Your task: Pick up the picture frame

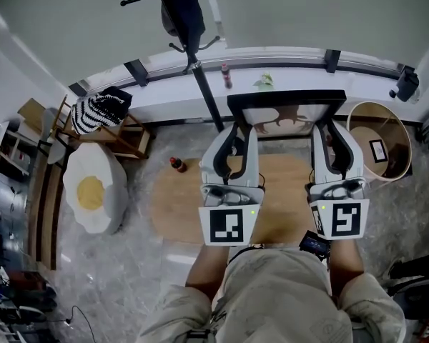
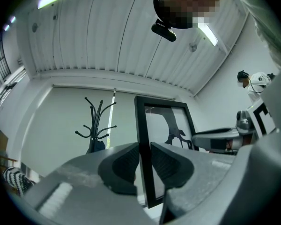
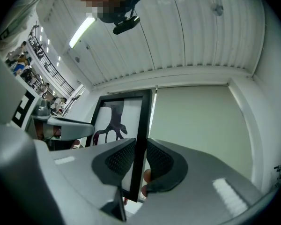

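the round wooden table (image 1: 173, 213) lies below both tools, with an egg-shaped cushion (image 1: 91, 191) off beyond the left gripper's outer side and a tall round basket (image 1: 399, 145) beyond the right gripper's outer side. only the head view takes these in. the gripper views look up past their own jaws to the wall and ribbed ceiling.

the picture frame (image 1: 286, 97) is black and stands upright between the two tools, clear of the tabletop. the left gripper (image 1: 243, 128) is clamped on its left bar and the right gripper (image 1: 327, 131) on its right bar. the head view leaves the pads hard to judge. the left gripper view shows the ribbed pads of the left gripper (image 2: 143, 163) pressed on either face of the picture frame (image 2: 141, 125), and the right gripper view shows the right gripper (image 3: 139, 161) nipping the picture frame (image 3: 143, 116) likewise. both show a dark figure on white in the frame.

a coat stand (image 2: 96, 121) rises past the left tool's tip.

the left forearm (image 1: 204, 270) and right forearm (image 1: 347, 263) reach forward side by side, tools parallel, tips tilted upward, marker cubes (image 1: 227, 225) facing up.

a small bottle (image 1: 177, 165) stands on the table beside the left gripper.
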Tool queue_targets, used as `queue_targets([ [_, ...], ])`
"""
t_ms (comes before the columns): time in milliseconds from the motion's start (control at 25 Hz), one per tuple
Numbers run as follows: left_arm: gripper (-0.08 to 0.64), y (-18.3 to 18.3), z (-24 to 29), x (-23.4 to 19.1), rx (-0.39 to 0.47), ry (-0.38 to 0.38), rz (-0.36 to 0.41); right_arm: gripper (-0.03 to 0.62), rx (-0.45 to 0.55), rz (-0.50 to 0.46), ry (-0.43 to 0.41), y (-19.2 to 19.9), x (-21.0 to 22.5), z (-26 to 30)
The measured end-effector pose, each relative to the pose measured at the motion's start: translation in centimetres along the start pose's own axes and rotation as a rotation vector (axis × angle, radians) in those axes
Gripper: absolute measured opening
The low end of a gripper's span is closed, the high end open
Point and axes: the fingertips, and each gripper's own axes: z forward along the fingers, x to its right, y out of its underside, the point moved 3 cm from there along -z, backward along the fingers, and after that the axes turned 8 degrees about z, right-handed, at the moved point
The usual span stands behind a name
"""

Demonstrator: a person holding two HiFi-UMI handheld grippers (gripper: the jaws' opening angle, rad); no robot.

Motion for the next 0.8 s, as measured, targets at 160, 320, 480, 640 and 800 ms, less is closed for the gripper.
queue_targets([
  [160,0.088,0.2,-0.1,0.0,-0.007,0.0,-0.006,0.077,-0.002,-0.005,0.0,0.0,-0.1,0.0],
  [320,0.089,0.3,-0.5,-0.2,-0.011,0.006,0.001,0.077,-0.001,-0.002,0.002,0.0,-0.6,-0.2],
  [480,0.087,0.5,-0.6,-0.1,-0.011,0.008,-0.017,0.077,-0.01,-0.004,0.003,0.3,-0.6,-0.4],
  [640,0.087,0.4,0.3,0.4,-0.013,0.019,-0.021,0.077,-0.03,-0.002,0.009,0.3,0.4,-0.2],
  [800,0.087,0.8,0.8,-0.1,-0.005,0.012,-0.007,0.077,-0.01,-0.006,-0.001,0.1,0.5,0.9],
])
